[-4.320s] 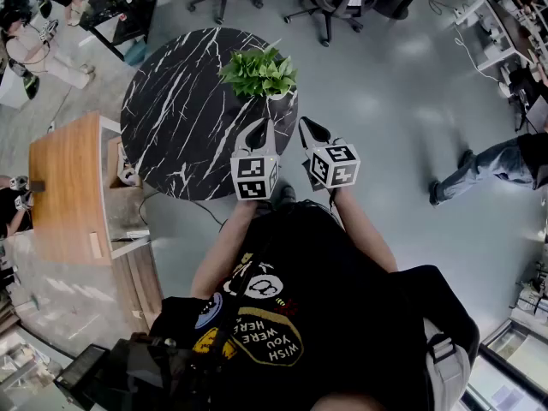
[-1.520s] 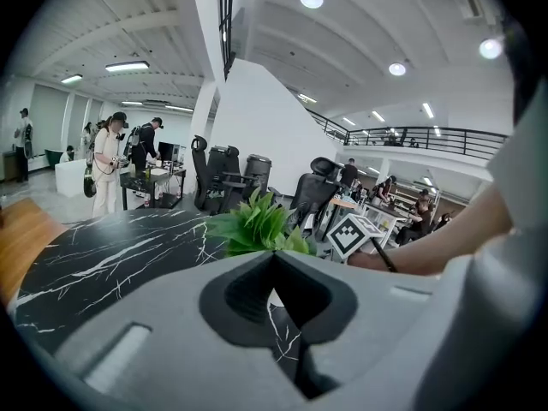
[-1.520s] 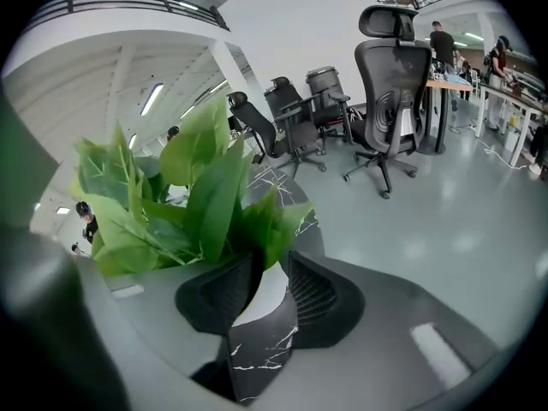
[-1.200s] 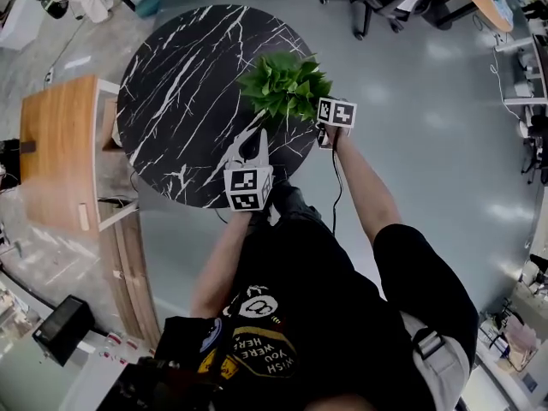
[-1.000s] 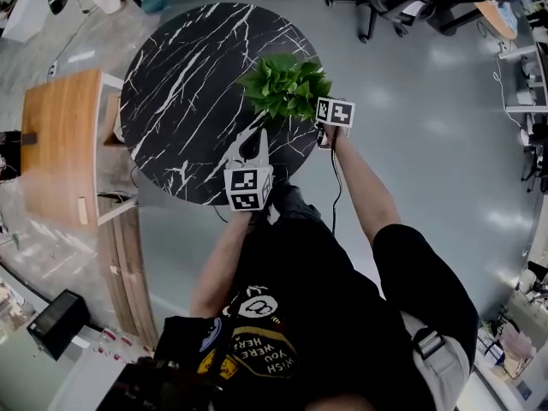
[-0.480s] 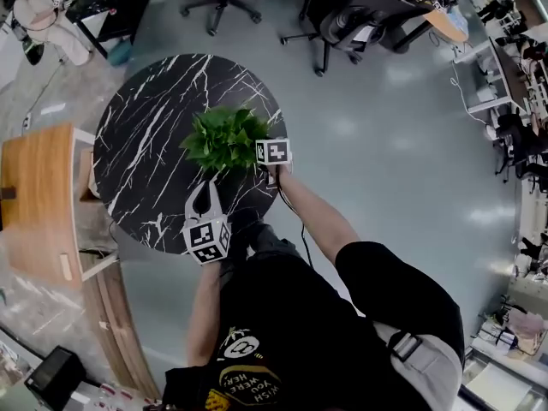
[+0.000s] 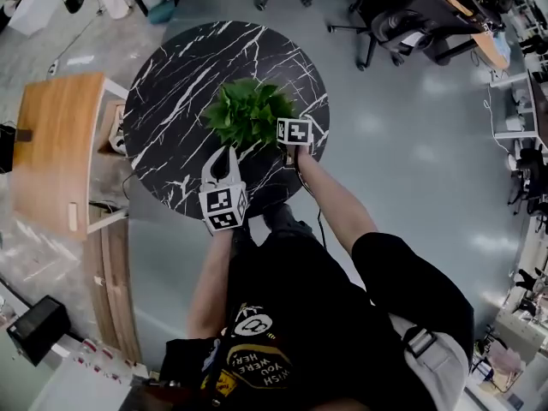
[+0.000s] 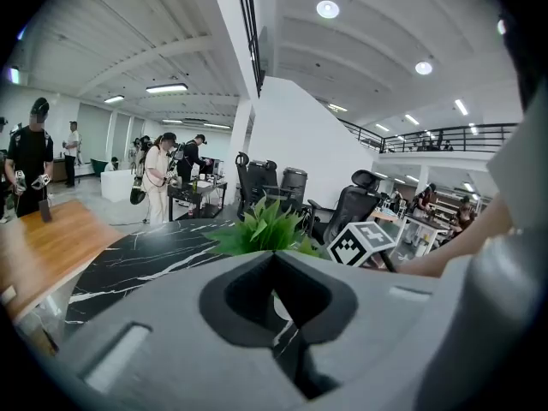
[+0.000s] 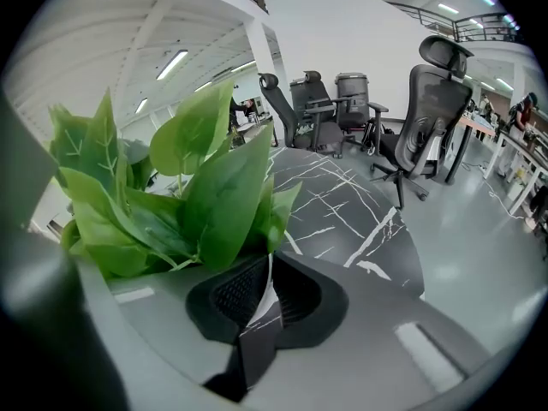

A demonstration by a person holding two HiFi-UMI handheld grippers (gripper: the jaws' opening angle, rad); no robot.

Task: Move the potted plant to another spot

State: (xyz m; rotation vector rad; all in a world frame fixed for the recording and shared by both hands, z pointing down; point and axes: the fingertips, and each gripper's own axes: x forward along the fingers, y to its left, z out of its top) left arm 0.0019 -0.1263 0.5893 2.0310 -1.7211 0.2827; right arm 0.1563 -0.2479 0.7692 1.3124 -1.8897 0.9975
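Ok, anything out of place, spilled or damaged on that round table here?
Nothing stands out. The potted plant is leafy and intact above the marble table, with no soil or leaves scattered on the top. Foliage hides its base, so tilt can't be judged.

Left gripper [image 8: 273, 255] in foreground, grey jaws together at the tips, nothing between them. Beyond it: potted plant [image 8: 264, 228] on black marble table [image 8: 137, 259]. Right gripper's marker cube [image 8: 363, 241] just right of the leaves. Wooden table [image 8: 38, 251] at left; people [image 8: 158, 178] standing behind.
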